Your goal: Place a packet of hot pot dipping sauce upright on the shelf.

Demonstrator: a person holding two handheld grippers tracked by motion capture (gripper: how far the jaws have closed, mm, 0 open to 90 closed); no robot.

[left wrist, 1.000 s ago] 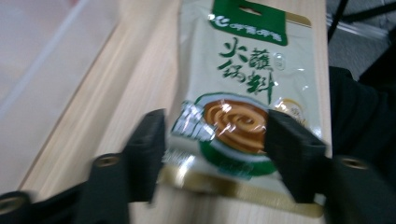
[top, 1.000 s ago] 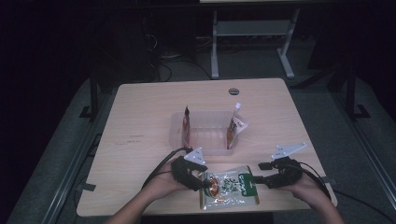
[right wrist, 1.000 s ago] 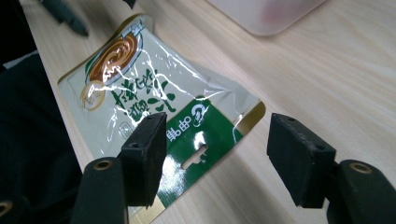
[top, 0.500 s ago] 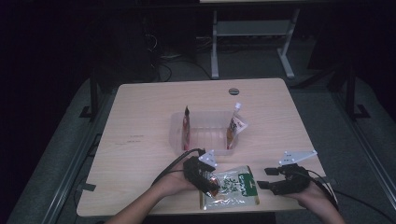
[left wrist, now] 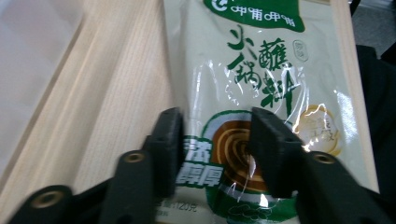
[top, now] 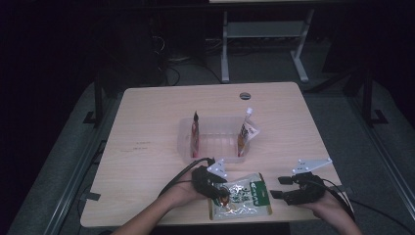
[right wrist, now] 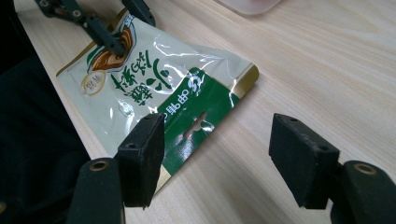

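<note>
Wooden table (top: 147, 127): clear bin (top: 215, 143) holds two upright packets; left gripper (top: 218, 192) fingers closing around sauce pouch (top: 242, 195); right gripper (top: 277, 187) fingers spread.

1. High view: a fixed camera above the near edge of the surface (top: 147, 127), facing forward and down, far enough to take in the whole top and the floor beyond.
2. Left gripper view: rides on the left tongs (left wrist: 217, 135), looking along their jaws, very close to the sauce packet (left wrist: 261, 70).
3. Right gripper view: rides on the right tongs (right wrist: 217, 154), set a little farther back and facing the packet's green end.
4. All three views share the packet at the surface's near edge.
</note>
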